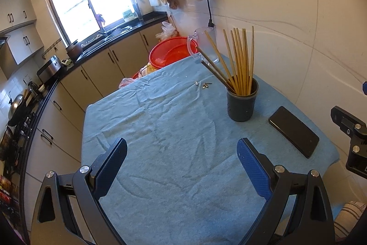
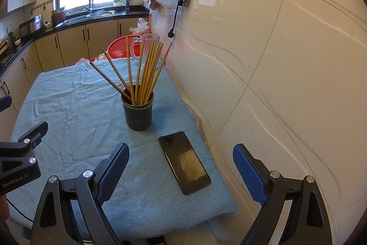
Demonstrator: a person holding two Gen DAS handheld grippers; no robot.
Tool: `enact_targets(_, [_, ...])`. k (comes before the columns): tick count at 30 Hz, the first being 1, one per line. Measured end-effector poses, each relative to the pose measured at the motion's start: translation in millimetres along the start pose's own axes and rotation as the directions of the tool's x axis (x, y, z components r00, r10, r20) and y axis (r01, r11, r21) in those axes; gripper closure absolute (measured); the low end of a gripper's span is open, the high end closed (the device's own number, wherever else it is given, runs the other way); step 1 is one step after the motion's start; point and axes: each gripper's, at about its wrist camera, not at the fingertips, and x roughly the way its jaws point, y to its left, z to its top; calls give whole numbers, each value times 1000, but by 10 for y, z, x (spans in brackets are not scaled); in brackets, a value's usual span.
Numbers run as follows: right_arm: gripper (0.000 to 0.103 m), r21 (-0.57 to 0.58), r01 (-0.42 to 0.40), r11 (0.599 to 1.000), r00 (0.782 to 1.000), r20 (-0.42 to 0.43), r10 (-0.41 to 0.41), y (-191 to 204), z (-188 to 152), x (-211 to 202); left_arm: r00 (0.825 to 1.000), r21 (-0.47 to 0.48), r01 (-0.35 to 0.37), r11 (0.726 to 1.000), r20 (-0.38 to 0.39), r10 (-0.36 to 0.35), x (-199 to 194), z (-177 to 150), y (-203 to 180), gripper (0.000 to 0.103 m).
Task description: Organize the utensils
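A dark round holder (image 1: 242, 103) stands on the blue cloth (image 1: 172, 130) near the wall. Several wooden chopsticks (image 1: 240, 61) stand in it, two leaning left. The holder (image 2: 137, 113) and chopsticks (image 2: 144, 70) also show in the right wrist view. My left gripper (image 1: 182, 157) is open and empty, above the cloth in front of the holder. My right gripper (image 2: 181, 164) is open and empty, above the table's right front corner, over a black phone (image 2: 184, 162).
The black phone (image 1: 293, 131) lies to the right of the holder. A clear glass mug (image 1: 205, 46) stands at the table's far edge, a red basin (image 1: 172, 52) behind it. Small bits (image 1: 205, 85) lie on the cloth. A tiled wall (image 2: 275, 61) runs along the right.
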Motion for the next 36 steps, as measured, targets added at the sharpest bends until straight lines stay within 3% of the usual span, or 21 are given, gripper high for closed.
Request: enact_targets(36, [9, -26, 5, 1000, 1000, -25, -6, 229, -146, -104, 1000, -8, 18, 1000, -9, -19, -77, -185, 69, 7])
